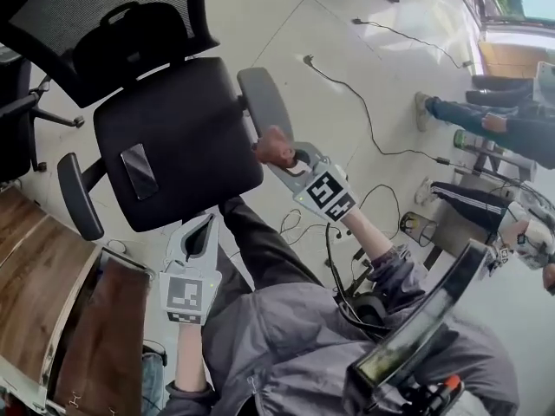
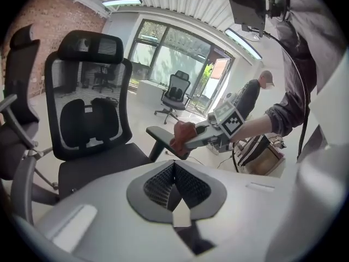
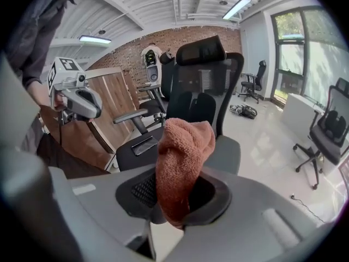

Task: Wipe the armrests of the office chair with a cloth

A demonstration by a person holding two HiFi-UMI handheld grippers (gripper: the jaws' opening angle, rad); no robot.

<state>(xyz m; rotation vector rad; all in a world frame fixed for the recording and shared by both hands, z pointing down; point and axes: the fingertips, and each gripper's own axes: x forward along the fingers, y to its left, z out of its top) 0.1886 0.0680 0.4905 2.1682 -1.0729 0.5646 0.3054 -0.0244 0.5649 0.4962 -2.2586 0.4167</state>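
A black mesh office chair point(image 1: 178, 141) stands in front of me with a dark phone point(image 1: 139, 170) lying on its seat. Its grey-black armrests are one at the right point(image 1: 264, 102) and one at the left point(image 1: 76, 196). My right gripper point(image 1: 282, 154) is shut on a rust-brown cloth point(image 1: 274, 147), which is at the near end of the right armrest. The cloth point(image 3: 180, 162) bulges out of the jaws in the right gripper view. My left gripper point(image 1: 206, 222) hovers below the seat's front edge, shut and empty point(image 2: 174, 168). The left gripper view shows the cloth point(image 2: 182, 137) against the armrest point(image 2: 159, 134).
A wooden desk point(image 1: 43, 276) is at the lower left and a second chair point(image 1: 17, 102) at the far left. Cables point(image 1: 364, 111) trail over the tiled floor. People point(image 1: 512, 128) sit at the right, near a small bin point(image 1: 418, 228).
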